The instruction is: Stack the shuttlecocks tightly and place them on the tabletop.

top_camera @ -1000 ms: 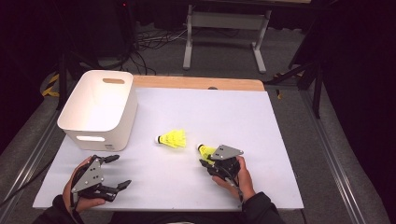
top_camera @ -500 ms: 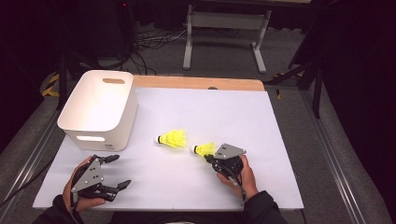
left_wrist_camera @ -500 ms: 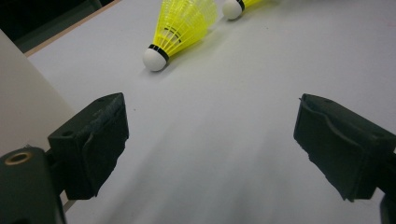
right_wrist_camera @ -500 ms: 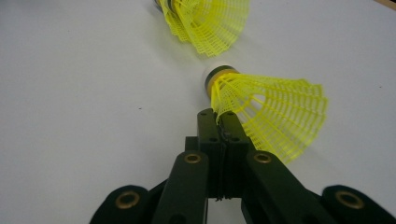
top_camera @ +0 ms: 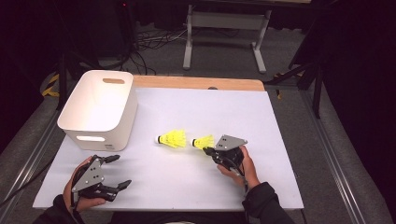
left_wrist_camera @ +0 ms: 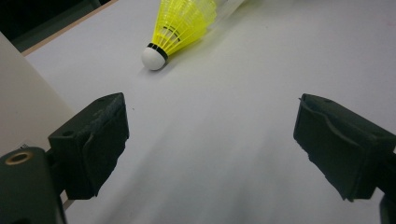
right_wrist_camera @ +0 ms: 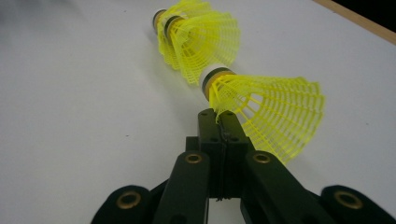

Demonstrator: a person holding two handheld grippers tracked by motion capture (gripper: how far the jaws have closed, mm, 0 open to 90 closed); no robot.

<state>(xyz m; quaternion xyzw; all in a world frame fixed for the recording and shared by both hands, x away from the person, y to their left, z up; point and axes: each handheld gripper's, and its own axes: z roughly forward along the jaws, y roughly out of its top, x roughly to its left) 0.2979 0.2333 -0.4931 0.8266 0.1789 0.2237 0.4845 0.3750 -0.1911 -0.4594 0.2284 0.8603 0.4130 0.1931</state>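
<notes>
Two yellow shuttlecocks are near the middle of the white table. One shuttlecock point(top_camera: 172, 139) point(left_wrist_camera: 182, 25) point(right_wrist_camera: 201, 37) lies on its side, its white cork to the left in the high view. My right gripper point(top_camera: 210, 150) point(right_wrist_camera: 223, 116) is shut on the skirt's edge of the second shuttlecock point(top_camera: 203, 141) point(right_wrist_camera: 266, 109). That one's cork points into the lying one's skirt, close to it or touching it. My left gripper point(top_camera: 120, 171) point(left_wrist_camera: 210, 140) is open with nothing between its jaws, near the table's front left.
A white bin point(top_camera: 93, 130) with handle slots stands at the table's left, just beyond my left gripper. A wooden strip point(top_camera: 196, 83) runs along the table's far edge. Bare white table point(top_camera: 224, 107) lies beyond the shuttlecocks.
My right gripper has shifted slightly away from the person with its shuttlecock, bringing the cork nearer the lying shuttlecock's skirt. The left gripper has stayed put.
</notes>
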